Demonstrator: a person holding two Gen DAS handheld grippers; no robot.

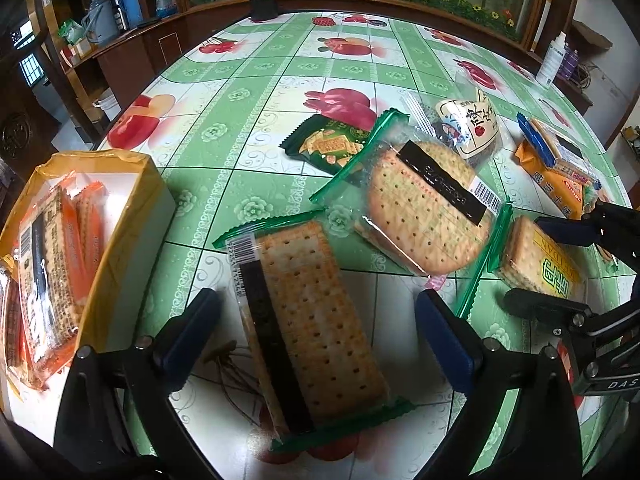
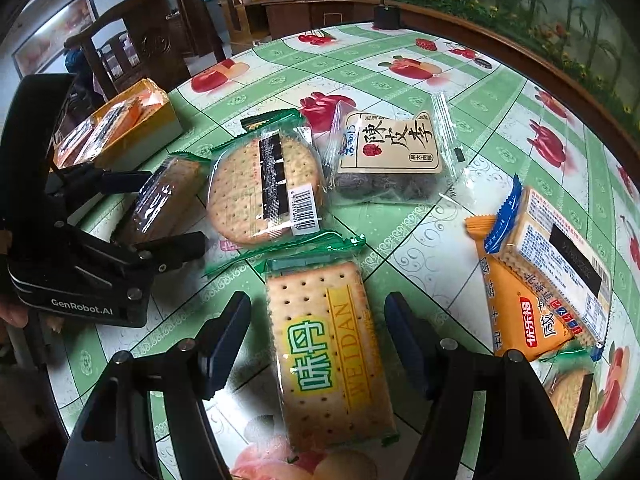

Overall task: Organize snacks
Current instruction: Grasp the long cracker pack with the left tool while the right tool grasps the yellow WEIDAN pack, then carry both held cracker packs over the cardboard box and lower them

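Observation:
A rectangular cracker pack (image 1: 312,320) with green ends lies flat on the fruit-print tablecloth (image 1: 256,80). My left gripper (image 1: 316,332) straddles it, jaws wide, with a gap on both sides. The right wrist view shows that left gripper (image 2: 160,216) around the same pack (image 2: 160,200). My right gripper (image 2: 320,344) stands open over a yellow-labelled WEIDAN cracker pack (image 2: 324,352), pads clear of both its long edges. A yellow box (image 1: 132,208) at the left holds several orange cracker packs.
Loose on the cloth are a round cracker pack (image 2: 260,192), a plum sweet bag (image 2: 388,152), a dark green pack (image 1: 328,144), an orange pack (image 2: 532,312) under a blue-ended one (image 2: 560,256), and another cracker pack (image 2: 572,400). A wooden chair (image 2: 140,40) stands left.

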